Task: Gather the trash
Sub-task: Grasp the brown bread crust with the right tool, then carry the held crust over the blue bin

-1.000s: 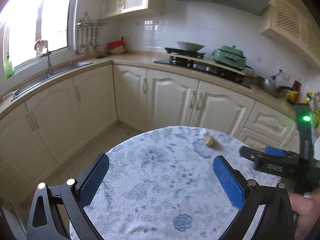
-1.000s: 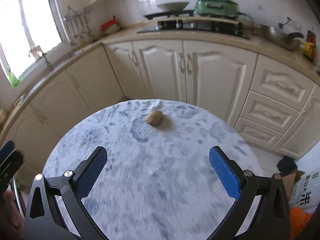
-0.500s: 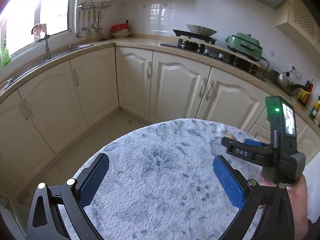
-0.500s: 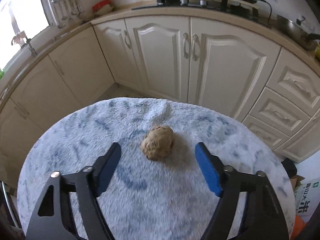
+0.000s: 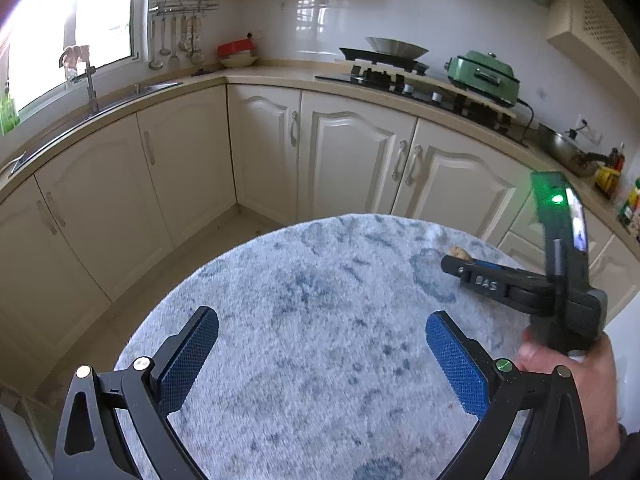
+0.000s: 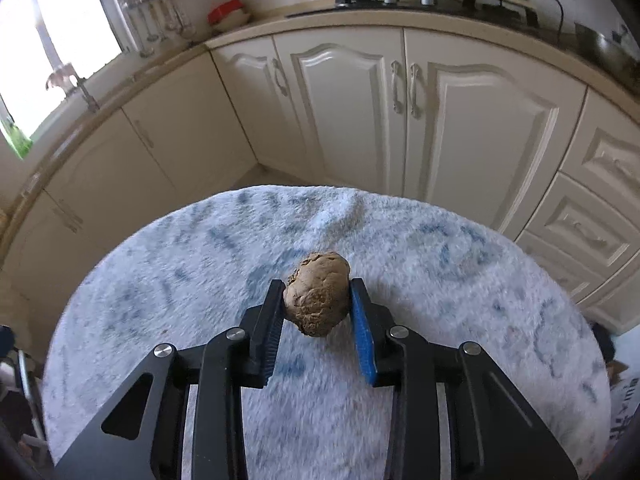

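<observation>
Brown crumpled wad (image 6: pixel 317 293) now pinched by right claw (image 6: pixel 316 296), previously spread, left claw (image 5: pixel 320 344) unchanged, spread wide

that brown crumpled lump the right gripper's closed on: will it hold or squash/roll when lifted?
The brown crumpled lump looks like wadded paper: probably light, and likely to squash slightly rather than break. The right gripper pinches it on both sides with ribbed pads, so slipping seems unlikely. If dropped, its rounded shape might roll a little, though the fuzzy table cover should damp that.

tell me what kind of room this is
A home kitchen, most likely: a gas hob on a counter over cream cabinets, a sink with a tap under the window, and utensils on a wall rail.
</observation>
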Motion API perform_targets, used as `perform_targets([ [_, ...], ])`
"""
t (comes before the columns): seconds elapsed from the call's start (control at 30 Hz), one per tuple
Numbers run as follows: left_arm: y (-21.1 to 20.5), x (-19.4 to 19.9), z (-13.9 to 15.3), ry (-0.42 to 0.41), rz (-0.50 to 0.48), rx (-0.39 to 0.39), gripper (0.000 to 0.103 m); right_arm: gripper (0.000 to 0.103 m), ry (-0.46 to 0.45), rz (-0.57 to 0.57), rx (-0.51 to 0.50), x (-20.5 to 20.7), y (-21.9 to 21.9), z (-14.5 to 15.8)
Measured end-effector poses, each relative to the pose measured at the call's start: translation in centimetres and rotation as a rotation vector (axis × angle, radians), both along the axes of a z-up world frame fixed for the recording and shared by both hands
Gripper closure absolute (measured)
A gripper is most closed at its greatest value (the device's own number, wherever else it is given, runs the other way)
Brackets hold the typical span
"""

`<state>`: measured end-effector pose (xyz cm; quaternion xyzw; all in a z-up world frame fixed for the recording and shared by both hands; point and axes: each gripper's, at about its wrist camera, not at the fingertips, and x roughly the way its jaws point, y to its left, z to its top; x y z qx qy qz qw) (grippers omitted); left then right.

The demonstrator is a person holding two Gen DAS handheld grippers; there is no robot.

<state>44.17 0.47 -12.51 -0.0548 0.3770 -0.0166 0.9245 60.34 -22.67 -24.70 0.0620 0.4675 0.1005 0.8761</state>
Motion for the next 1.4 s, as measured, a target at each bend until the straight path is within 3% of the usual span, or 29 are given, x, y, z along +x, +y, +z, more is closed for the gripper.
perform_targets([
  [0.13, -2.2, -2.1, 0.6, -0.009, -0.036, -0.004, 0.001, 0.071, -0.035, -0.001, 0.032, -3.7, -1.5, 1.7],
  [0.3, -6.6, -6.8, 1.8, -0.047, -0.129, -0.016, 0.001, 0.071, -0.105, -0.065, 0.077, -11.9, -6.2, 4.9],
  [0.53, -17.9, -15.0, 3.4, -0.117, -0.382, -0.026, 0.001, 0.071, -0.209, -0.245, 0.083, -25.5, -16.6, 8.8],
  [0.73, -28.4, -21.5, 1.6, -0.109, -0.643, -0.028, 0.001, 0.071, -0.227, -0.451, 0.025, -37.2, -25.8, 9.3],
  [0.93, -38.3, -26.1, -4.1, -0.008, -0.846, 0.024, 0.001, 0.071, -0.166, -0.663, -0.017, -46.0, -33.9, 5.7],
  [1.07, -44.1, -27.2, -10.2, 0.089, -0.925, 0.106, 0.001, 0.071, -0.095, -0.774, -0.007, -49.6, -38.2, 1.2],
  [1.27, -50.0, -25.5, -22.2, 0.3, -0.906, 0.193, 0.001, 0.071, 0.044, -0.853, 0.056, -51.0, -42.9, -8.3],
  [1.4, -52.0, -21.8, -32.0, 0.505, -0.76, 0.208, 0.007, 0.071, 0.126, -0.845, 0.093, -49.4, -44.2, -14.4],
])
